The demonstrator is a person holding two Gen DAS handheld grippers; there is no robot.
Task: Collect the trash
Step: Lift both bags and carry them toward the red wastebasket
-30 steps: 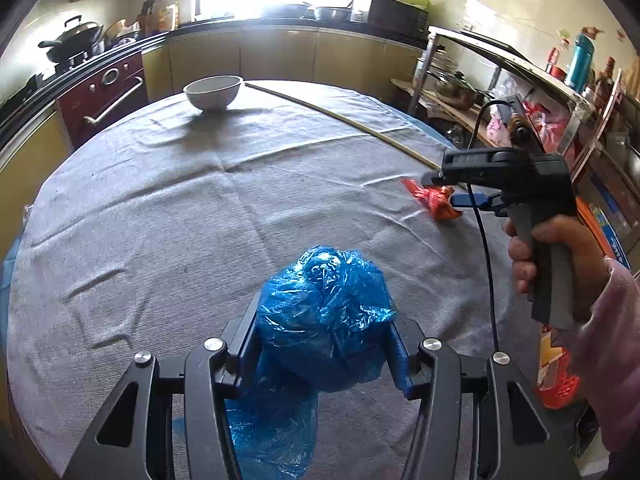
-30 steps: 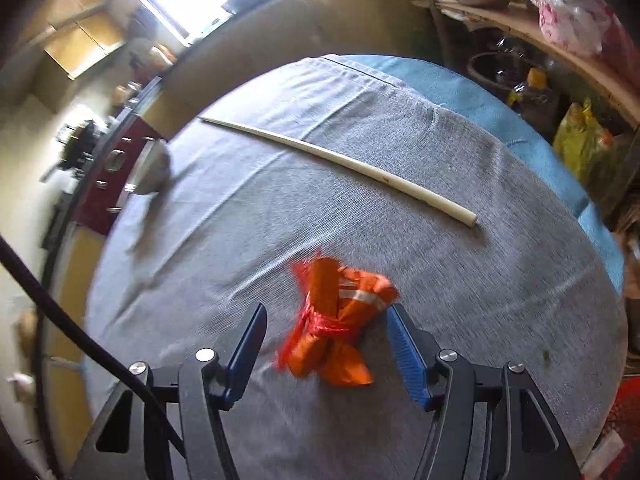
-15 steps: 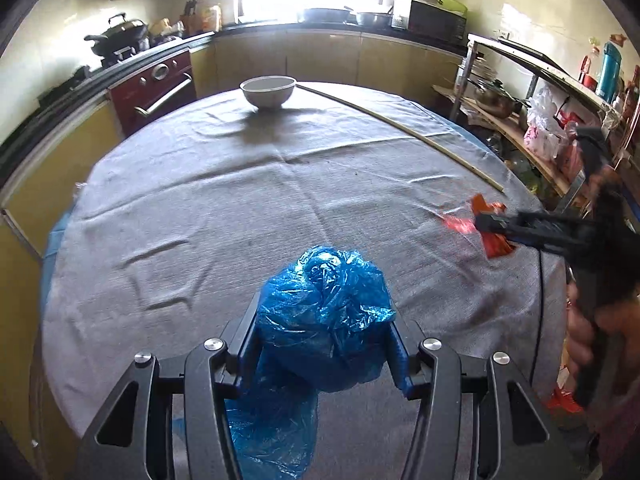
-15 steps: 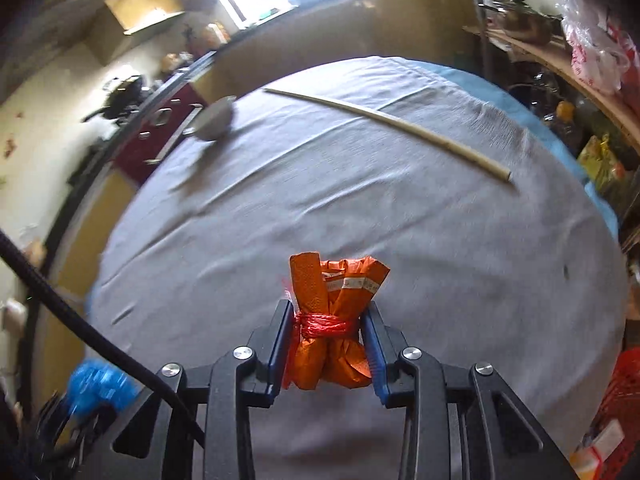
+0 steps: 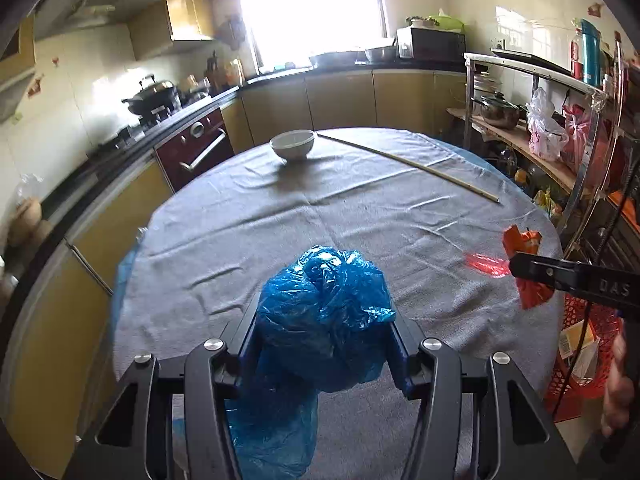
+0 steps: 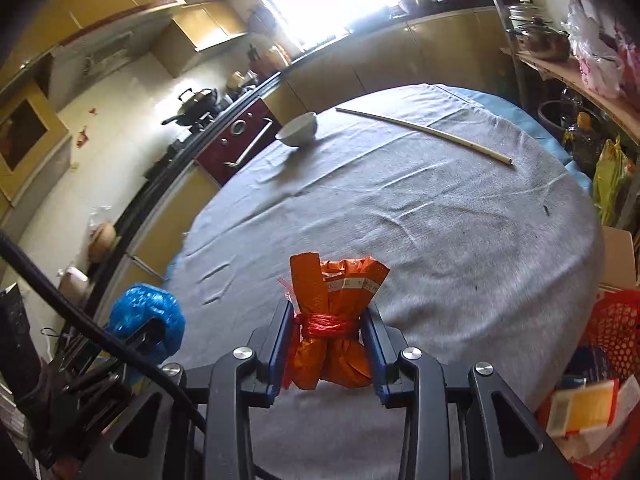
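Left wrist view: mounted behind the left gripper (image 5: 324, 340), looking forward and down along the fingers across the grey-clothed round table (image 5: 360, 216) toward the window (image 5: 312, 8), close above the table's near edge. Right wrist view: likewise behind the right gripper (image 6: 328, 352), tilted down over the same table's near edge, rolled slightly. Shared by both: the table, the white bowl (image 5: 292, 144) and long stick (image 5: 408, 166) at its far side, the red basket (image 6: 612, 332) beside it, and each other's gripper.
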